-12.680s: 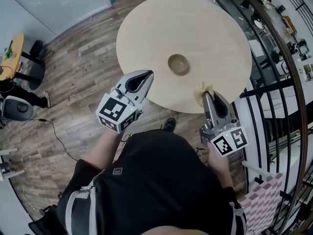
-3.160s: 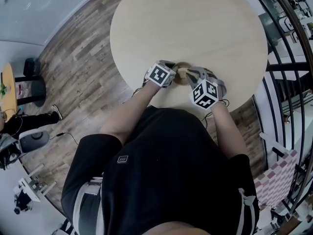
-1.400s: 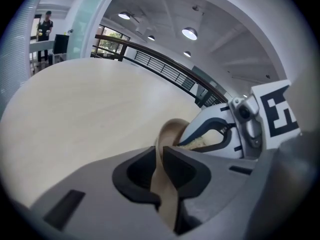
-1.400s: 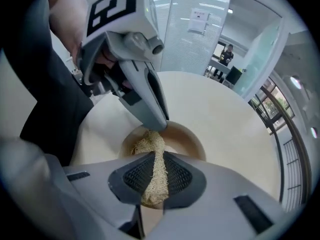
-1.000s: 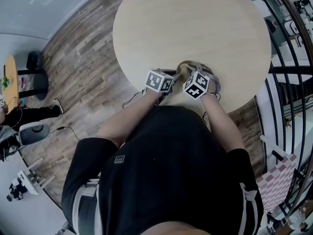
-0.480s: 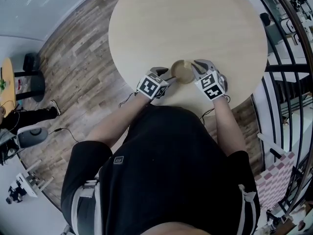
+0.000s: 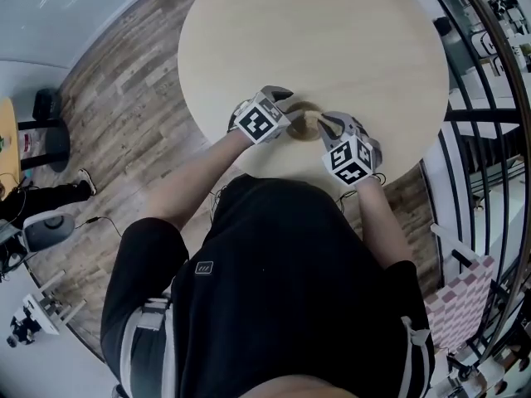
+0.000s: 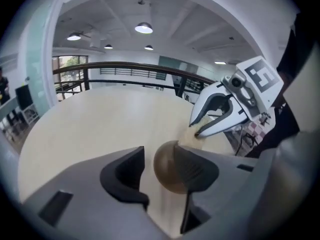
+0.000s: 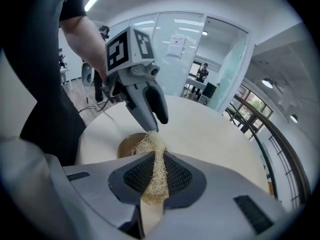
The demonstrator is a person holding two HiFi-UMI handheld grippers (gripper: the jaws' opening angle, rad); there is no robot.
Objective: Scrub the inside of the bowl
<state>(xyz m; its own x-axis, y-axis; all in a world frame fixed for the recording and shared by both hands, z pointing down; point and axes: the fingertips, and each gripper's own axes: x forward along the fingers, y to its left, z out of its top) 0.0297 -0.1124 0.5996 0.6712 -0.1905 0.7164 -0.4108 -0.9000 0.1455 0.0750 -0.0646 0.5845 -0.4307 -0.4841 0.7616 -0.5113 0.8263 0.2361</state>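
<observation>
A small brown bowl (image 7: 300,128) stands near the front edge of the round pale table (image 7: 315,40). My left gripper (image 7: 282,100) hovers at the bowl's left side. Its jaws have just been opening and now stand wide, pressing on nothing. In the left gripper view the bowl (image 8: 166,168) sits low beyond the left gripper (image 8: 157,170), partly behind one finger. My right gripper (image 7: 322,123) is at the bowl's right, shut on a straw-coloured fibre scrubber (image 9: 154,176). The scrubber's tuft (image 9: 150,143) hangs over the bowl's rim (image 9: 129,145).
A dark metal railing (image 7: 473,98) curves past the table's right side. Wood floor (image 7: 124,81) lies to the left, with a small side table and a stool at the far left. A checkered cloth (image 7: 456,305) sits at the lower right. People stand far off (image 9: 202,74).
The left gripper's jaws have opened, and it has rolled and lifted away from the bowl's left side. The right gripper has risen a little with the scrubber still in it.
</observation>
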